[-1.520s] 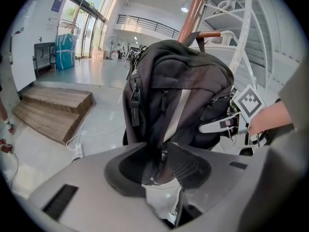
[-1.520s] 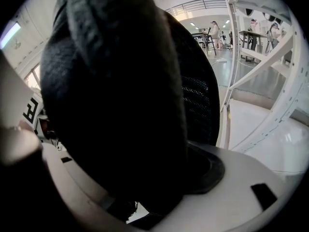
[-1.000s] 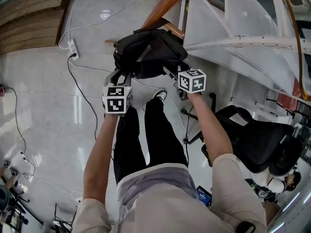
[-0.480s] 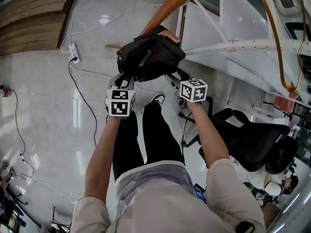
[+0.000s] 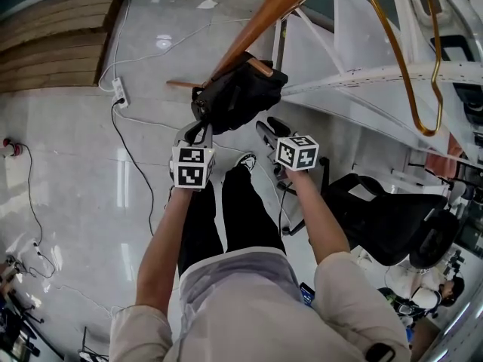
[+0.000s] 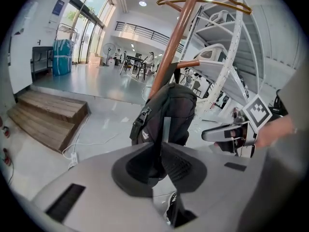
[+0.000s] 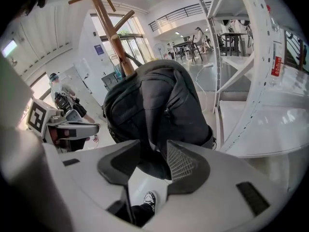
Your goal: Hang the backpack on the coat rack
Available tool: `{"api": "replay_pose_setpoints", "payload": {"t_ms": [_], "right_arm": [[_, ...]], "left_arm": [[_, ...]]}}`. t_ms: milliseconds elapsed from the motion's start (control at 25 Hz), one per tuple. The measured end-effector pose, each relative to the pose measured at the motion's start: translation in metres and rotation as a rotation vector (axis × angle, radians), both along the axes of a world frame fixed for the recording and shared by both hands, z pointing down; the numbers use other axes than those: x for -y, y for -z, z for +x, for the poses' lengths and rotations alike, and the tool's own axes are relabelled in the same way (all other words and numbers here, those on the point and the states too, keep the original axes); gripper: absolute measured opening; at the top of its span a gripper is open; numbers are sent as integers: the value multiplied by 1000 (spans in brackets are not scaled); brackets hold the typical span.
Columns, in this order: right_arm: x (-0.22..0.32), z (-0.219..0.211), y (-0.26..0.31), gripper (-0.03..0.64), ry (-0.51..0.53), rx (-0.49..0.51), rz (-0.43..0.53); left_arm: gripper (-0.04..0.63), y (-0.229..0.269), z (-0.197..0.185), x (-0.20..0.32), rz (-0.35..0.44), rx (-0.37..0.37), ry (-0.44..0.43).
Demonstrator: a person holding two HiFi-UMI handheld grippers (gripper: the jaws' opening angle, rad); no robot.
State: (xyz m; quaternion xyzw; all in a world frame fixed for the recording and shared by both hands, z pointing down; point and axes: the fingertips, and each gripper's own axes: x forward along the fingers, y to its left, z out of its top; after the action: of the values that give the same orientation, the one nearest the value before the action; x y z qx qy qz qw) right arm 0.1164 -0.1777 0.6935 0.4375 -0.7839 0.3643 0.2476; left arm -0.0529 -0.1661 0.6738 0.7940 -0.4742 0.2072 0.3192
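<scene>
Backpack is up at the coat rack peg; can't tell if it's hooked. Left hand-held gripper just closed, pinching a strap. Right hand-held gripper just closed onto backpack fabric. Remaining, I'd say: seat it, release.

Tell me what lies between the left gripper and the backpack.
One black strap of the backpack bridges it, pinched in the left gripper, whose jaws have just been closing. The left gripper view shows it.
</scene>
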Motion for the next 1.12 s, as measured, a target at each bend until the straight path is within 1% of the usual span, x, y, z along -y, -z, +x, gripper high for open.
{"api": "replay_pose_setpoints", "payload": {"t_ms": [80,120,280,560,880,1120], "right_arm": [[-1,-1,5,167,-3,1,4],[-2,-1,8,161,-4,2,4],[-4,-3,17,140,-3,2,8],[-10,-11,34,110,11,34,9],[-16,-12,58,89,9,46,18],[-18,-15,79,75,-5,57,44]], "left_arm": [[46,3,1,-2,-9,-2,-2],[31,5,2,-3,-14,-1,-7],[22,11,6,-7,-14,19,-33],[9,29,6,-7,-8,3,-10],[8,53,14,-15,-5,-20,-26],[8,69,16,-17,-4,-28,-46]]}}
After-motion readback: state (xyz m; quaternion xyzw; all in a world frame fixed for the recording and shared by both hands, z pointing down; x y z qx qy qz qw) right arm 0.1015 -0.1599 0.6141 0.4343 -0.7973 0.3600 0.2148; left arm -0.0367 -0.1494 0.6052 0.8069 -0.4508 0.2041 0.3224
